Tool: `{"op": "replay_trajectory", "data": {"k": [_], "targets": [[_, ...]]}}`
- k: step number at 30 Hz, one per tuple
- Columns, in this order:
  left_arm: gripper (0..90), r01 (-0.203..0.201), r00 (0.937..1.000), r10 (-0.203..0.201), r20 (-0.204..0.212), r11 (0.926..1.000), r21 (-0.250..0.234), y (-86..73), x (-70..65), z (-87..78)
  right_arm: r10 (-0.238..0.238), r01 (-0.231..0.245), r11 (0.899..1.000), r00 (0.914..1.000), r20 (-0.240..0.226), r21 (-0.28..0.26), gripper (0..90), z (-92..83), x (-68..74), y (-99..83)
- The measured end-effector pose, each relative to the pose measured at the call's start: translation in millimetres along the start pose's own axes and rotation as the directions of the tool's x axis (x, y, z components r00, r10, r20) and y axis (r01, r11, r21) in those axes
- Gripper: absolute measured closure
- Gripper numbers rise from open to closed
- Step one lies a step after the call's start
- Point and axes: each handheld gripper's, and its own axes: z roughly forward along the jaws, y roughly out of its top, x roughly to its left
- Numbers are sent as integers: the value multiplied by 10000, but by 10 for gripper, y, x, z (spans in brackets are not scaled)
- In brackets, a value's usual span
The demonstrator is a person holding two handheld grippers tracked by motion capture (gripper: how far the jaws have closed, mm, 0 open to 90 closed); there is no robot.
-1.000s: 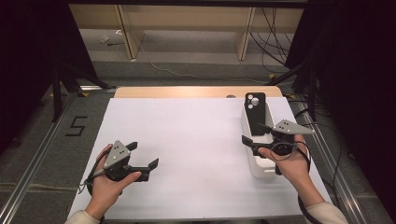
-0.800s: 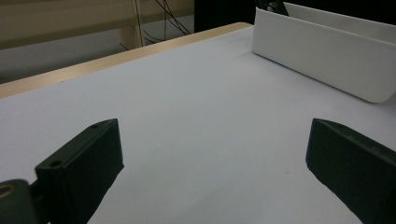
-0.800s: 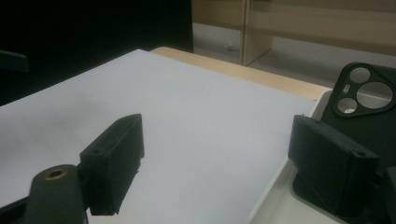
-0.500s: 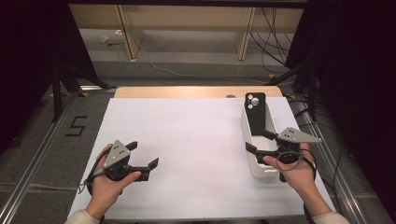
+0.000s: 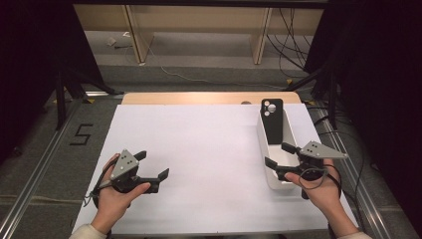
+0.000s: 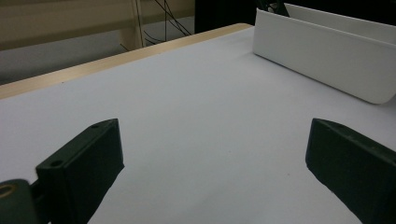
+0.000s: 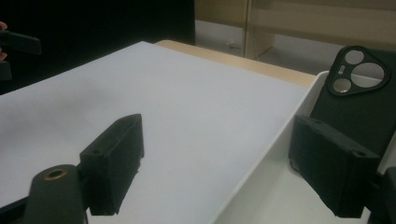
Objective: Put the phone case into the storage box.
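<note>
R gripper (image 5: 282, 155) lower, nearer person.

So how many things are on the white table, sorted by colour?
White: 1, the bin
Black: 3, the phone case, the left tool and the right tool
Total: 4

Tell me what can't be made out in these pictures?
- Lower end of the black phone case: high view, hidden inside the white bin.
- Bin's near-end floor: covered by the right tongs.
- Bin's inside: left gripper view, blocked by its wall.
- Left tongs: right gripper view, cut by the frame edge.
</note>
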Motion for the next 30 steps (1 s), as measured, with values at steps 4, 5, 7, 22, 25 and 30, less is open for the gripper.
{"op": "replay_trajectory", "data": {"k": [4,5,7,22,25,30], "targets": [[38,-14,10000,14,-34,10000,-6,1,0,-3,20,-20,10000,10000,-2,33,195,-25,3,-35],[38,-19,10000,19,-24,10000,1,1,-1,-2,-3,3,10000,10000,-12,31,195,-32,3,-41],[37,-19,10000,19,-21,10000,8,0,-3,-1,-17,17,10000,10000,0,16,195,-45,3,-55],[38,-25,10000,25,-51,10000,-2,1,-1,-4,-71,71,10000,10000,32,52,190,-111,19,-138],[37,-23,10000,23,-52,10000,-11,2,-1,-5,-63,63,9999,10000,29,100,190,-124,22,-153],[37,-31,10000,31,-42,10000,-6,2,-2,-3,-90,90,9999,10000,26,97,189,-146,24,-175]]}}
